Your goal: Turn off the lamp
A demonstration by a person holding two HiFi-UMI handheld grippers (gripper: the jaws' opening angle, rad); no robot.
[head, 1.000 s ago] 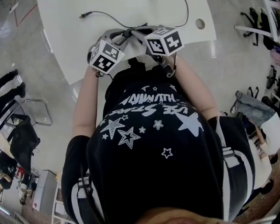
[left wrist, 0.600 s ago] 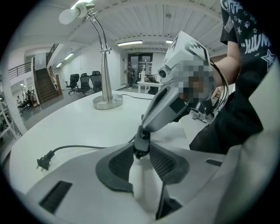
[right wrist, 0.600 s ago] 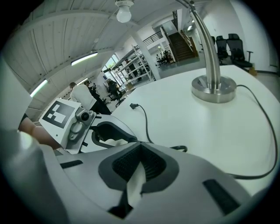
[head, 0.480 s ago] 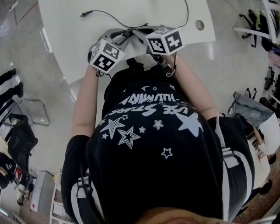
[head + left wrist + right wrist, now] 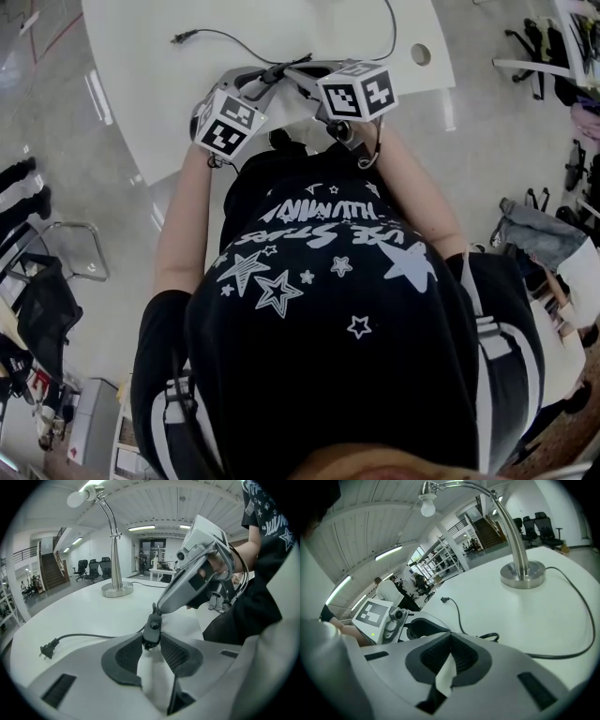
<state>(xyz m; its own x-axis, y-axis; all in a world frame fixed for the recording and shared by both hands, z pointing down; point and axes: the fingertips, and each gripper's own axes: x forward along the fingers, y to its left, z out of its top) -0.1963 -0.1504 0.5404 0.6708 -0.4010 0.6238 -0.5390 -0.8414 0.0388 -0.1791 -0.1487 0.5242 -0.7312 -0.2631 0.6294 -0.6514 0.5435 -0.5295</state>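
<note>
Left gripper [image 5: 151, 639] - jaws clamped on the cord's inline switch [image 5: 152, 626]. Right gripper [image 5: 450, 638] - jaws together, nothing between; only the left gripper view showed its nose just at the switch's top end. Desk lamp [image 5: 115, 550] stood well apart on the white table [image 5: 89, 613], plug [image 5: 49, 648] lying loose. Head view caught no lamp.
</note>
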